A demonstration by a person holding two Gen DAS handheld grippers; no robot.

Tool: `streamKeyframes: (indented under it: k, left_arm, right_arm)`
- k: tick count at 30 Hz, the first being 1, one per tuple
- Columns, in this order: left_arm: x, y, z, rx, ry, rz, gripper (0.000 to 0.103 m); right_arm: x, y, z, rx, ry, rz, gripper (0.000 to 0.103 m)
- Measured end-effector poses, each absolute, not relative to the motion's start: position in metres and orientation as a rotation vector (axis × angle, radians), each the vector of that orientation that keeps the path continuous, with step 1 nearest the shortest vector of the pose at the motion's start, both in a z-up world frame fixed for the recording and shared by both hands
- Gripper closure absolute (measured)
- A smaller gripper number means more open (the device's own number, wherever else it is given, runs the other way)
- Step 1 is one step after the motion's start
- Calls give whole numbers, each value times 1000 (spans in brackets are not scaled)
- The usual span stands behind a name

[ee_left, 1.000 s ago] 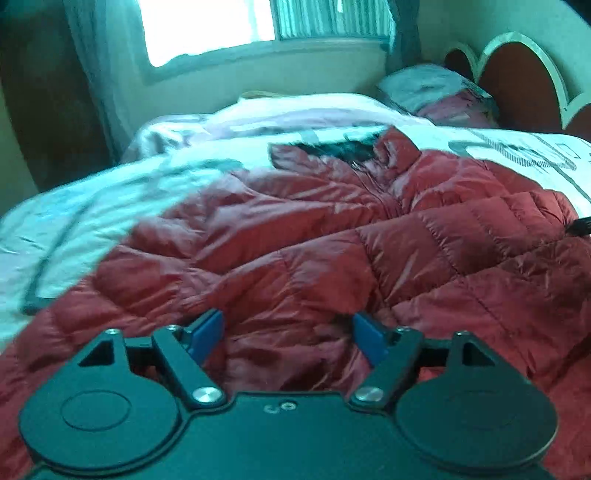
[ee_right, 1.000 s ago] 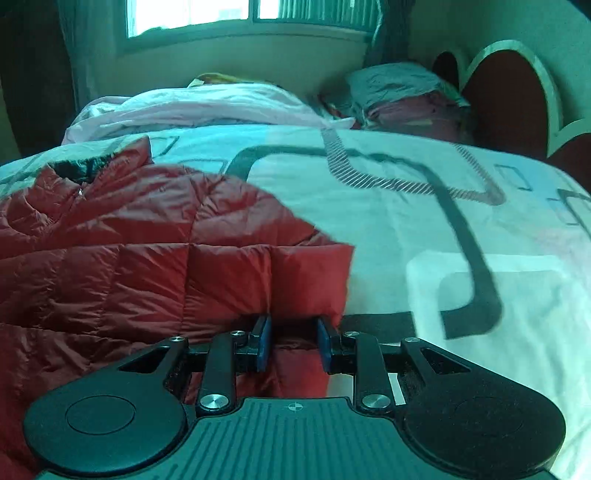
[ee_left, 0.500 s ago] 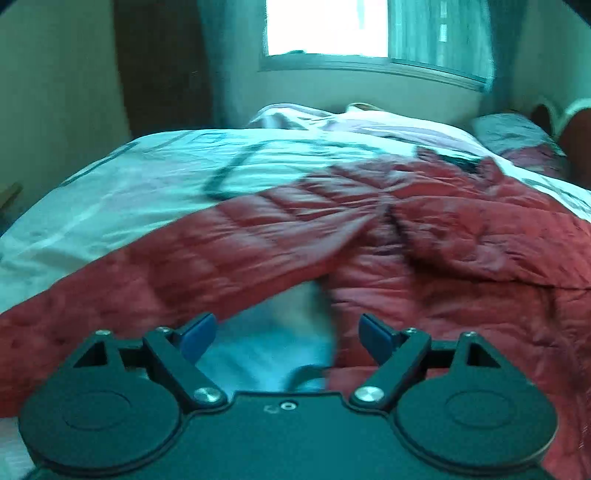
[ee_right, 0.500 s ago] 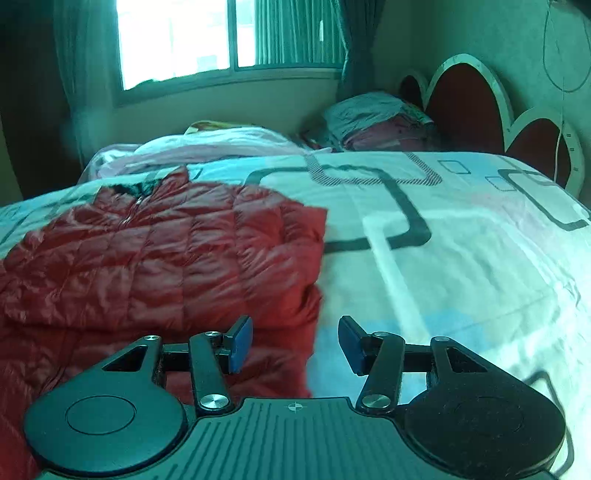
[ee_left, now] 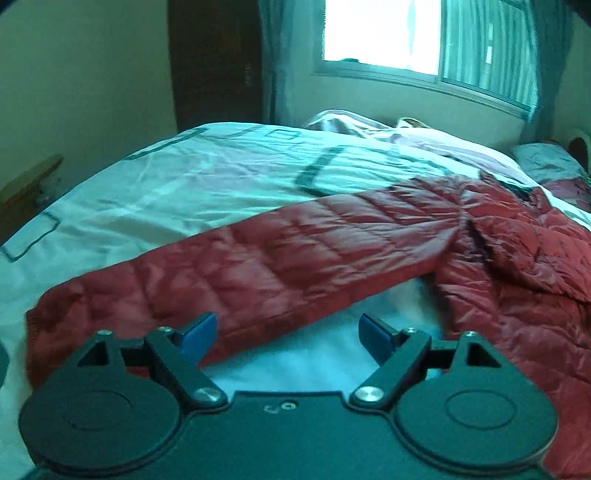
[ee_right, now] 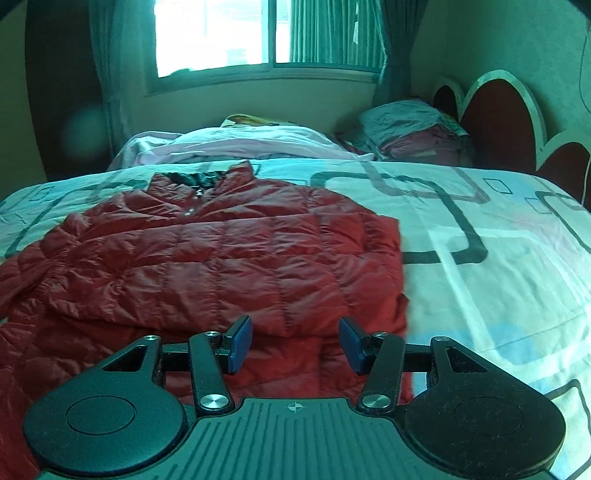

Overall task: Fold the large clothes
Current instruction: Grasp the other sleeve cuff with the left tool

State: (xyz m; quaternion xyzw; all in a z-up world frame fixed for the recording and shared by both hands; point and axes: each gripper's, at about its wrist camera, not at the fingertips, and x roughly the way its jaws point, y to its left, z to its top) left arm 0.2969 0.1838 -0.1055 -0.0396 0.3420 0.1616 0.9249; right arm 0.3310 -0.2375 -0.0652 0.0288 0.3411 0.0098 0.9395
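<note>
Two hand-held grippers are seen above a bed (ee_left: 155, 192) on which a red quilted down jacket (ee_right: 221, 258) is spread. At the left, the left hand-held gripper (ee_left: 286, 334) is held with its blue pads wide apart and nothing between them; its left pad sits just over the lower edge of the jacket's long sleeve (ee_left: 258, 258), which is stretched out flat across the patterned bedcover toward the left, away from the body of the garment. Further right, the jacket's body is shown in the right wrist view with one side apparently already turned in over the front, the collar (ee_right: 207, 177) lying toward the window (ee_right: 266, 33). The right hand-held gripper (ee_right: 295, 343) is likewise spread and empty, poised just above the jacket's near edge. The outstretched sleeve is judged to be the next part to be brought in. Several slips could be expected: the shiny padded fabric may be pinched in only one thin layer and slide out as it is lifted; the bedcover may be caught along with the sleeve, since the lower pad is close to it; and the puffy filling may cause the folded side to spring open if it is not pressed down.
</note>
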Motion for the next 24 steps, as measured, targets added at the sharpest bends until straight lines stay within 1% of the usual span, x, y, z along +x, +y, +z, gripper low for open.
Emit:
streamKeyframes:
  k: [4, 7, 9, 12, 15, 19, 22, 23, 24]
  left_arm:
    - [283, 207, -107, -118, 705, 372, 21]
    - [268, 226, -111, -162, 714, 405, 25]
    - [256, 240, -115, -216, 724, 427, 30]
    - [236, 262, -121, -323, 718, 464, 30]
    - [224, 280, -127, -397, 711, 495, 34]
    - [211, 308, -131, -599, 634, 515, 36]
    - [209, 324, -134, -698, 583, 535, 39]
    - [209, 329, -135, -730, 567, 542, 42]
    - [210, 335, -136, -765, 550, 553, 47]
  right_arm:
    - [333, -221, -63, 45, 696, 45, 50]
    - [334, -208, -62, 38, 693, 61, 50]
    - [335, -201, -62, 46, 695, 71, 50]
    - [336, -193, -61, 44, 695, 76, 50]
    - [335, -189, -61, 38, 694, 78, 51]
    - [335, -189, -60, 36, 697, 69, 51]
    - [334, -194, -59, 49, 697, 51, 50]
    - [334, -197, -58, 55, 695, 45, 50]
    - [334, -198, -57, 57, 695, 40, 50]
